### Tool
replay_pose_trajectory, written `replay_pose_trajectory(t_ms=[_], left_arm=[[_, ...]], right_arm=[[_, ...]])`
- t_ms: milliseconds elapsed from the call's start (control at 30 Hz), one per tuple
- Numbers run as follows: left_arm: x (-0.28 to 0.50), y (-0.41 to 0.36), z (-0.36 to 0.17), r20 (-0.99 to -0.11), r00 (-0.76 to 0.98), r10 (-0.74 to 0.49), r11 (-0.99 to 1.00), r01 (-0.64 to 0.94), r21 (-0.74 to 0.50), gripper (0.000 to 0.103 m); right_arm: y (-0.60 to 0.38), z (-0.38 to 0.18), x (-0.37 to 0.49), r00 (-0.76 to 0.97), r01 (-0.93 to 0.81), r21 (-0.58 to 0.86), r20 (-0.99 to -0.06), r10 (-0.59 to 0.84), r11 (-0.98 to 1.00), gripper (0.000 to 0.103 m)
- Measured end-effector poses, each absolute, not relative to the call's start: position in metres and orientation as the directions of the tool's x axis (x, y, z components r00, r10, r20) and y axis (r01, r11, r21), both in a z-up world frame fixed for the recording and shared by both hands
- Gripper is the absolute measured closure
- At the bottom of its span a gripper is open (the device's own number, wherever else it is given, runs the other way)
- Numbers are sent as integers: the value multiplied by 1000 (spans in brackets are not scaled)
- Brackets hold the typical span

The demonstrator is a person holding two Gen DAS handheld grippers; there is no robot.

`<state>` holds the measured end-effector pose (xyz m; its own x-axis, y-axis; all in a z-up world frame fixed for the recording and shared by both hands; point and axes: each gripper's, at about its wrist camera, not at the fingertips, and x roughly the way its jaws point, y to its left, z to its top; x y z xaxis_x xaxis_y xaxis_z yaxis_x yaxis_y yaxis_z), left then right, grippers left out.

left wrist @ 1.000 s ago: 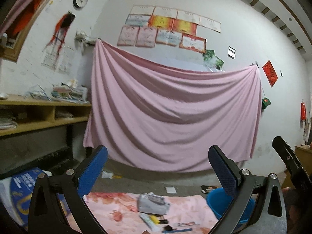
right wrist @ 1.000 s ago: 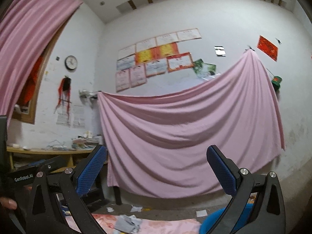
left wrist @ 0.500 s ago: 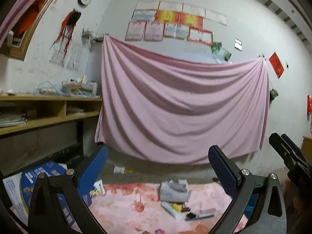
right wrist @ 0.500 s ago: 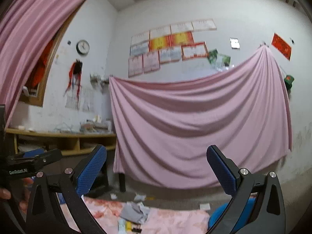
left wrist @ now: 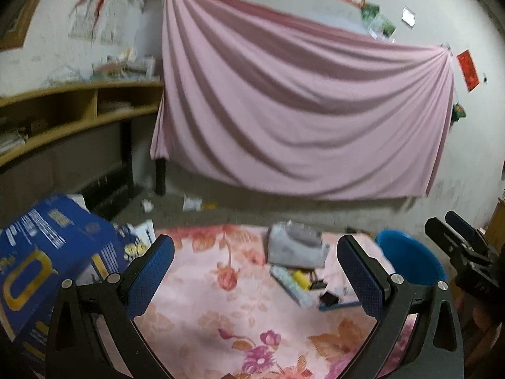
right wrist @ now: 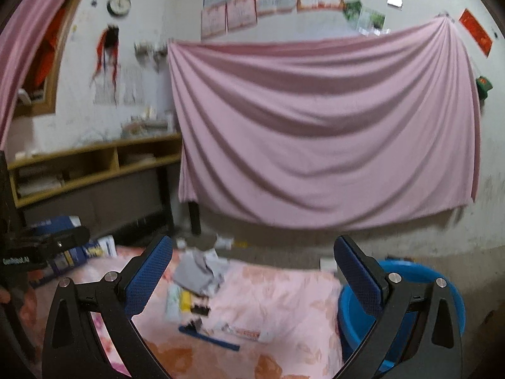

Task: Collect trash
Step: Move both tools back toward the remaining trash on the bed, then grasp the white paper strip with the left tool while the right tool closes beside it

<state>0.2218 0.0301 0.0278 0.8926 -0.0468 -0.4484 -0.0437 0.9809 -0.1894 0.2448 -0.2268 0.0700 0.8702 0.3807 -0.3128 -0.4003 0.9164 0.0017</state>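
Trash lies on a pink floral cloth (left wrist: 202, 309): a crumpled grey wrapper (left wrist: 295, 246), a pale tube-like pack (left wrist: 288, 282), a yellow item (left wrist: 301, 279), black binder clips (left wrist: 328, 298) and a blue pen (left wrist: 339, 304). A blue bucket (left wrist: 410, 259) stands at the cloth's right edge. My left gripper (left wrist: 255, 271) hovers above the cloth, open and empty. The right wrist view shows the same grey wrapper (right wrist: 197, 270), clips (right wrist: 200, 309), blue pen (right wrist: 210, 338) and bucket (right wrist: 448, 303). My right gripper (right wrist: 252, 271) is open and empty, above the cloth (right wrist: 284, 300).
A blue printed carton (left wrist: 47, 259) lies at the cloth's left side. Wooden shelves (left wrist: 79, 117) line the left wall. A pink sheet (left wrist: 300, 110) hangs on the back wall, with scraps of paper (left wrist: 191, 203) on the floor below it.
Both cameras have tilted down and moved closer, so the cloth, the trash and the bucket now fill more of each view. Both grippers stay open.
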Motion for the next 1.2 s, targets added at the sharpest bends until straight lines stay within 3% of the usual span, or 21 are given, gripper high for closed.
replay_pose_trajectory(t_ms=[67, 200, 367, 567, 633, 700, 1000, 1200], left_arm=[[231, 31, 20, -493, 868, -54, 979, -50, -197, 3], [250, 37, 1, -571, 815, -99, 965, -61, -254, 5], [266, 39, -15, -634, 761, -136, 960, -57, -274, 25], [279, 35, -29, -691, 701, -174, 962, -29, -272, 55], [283, 32, -33, -705, 683, -190, 961, -18, -276, 64], [287, 30, -36, -718, 666, -201, 961, -9, -278, 67], [293, 30, -43, -741, 638, -209, 958, -19, -287, 67], [297, 25, -49, -756, 606, -249, 950, 1, -311, 67]], right_arm=[[-223, 63, 253, 846, -414, 8, -365, 388, 910, 5], [-213, 47, 270, 784, -442, 3, -484, 388, 897, 27], [-202, 24, 283, 679, -498, 35, -605, 415, 866, 55], [-187, 9, 296, 554, -576, 90, -688, 469, 812, 76], [-184, 6, 298, 524, -595, 101, -704, 480, 798, 78], [-180, 3, 300, 497, -610, 109, -719, 486, 785, 78], [-160, -16, 305, 380, -662, 128, -793, 477, 739, 79], [-169, -21, 320, 301, -634, 242, -797, 523, 734, 79]])
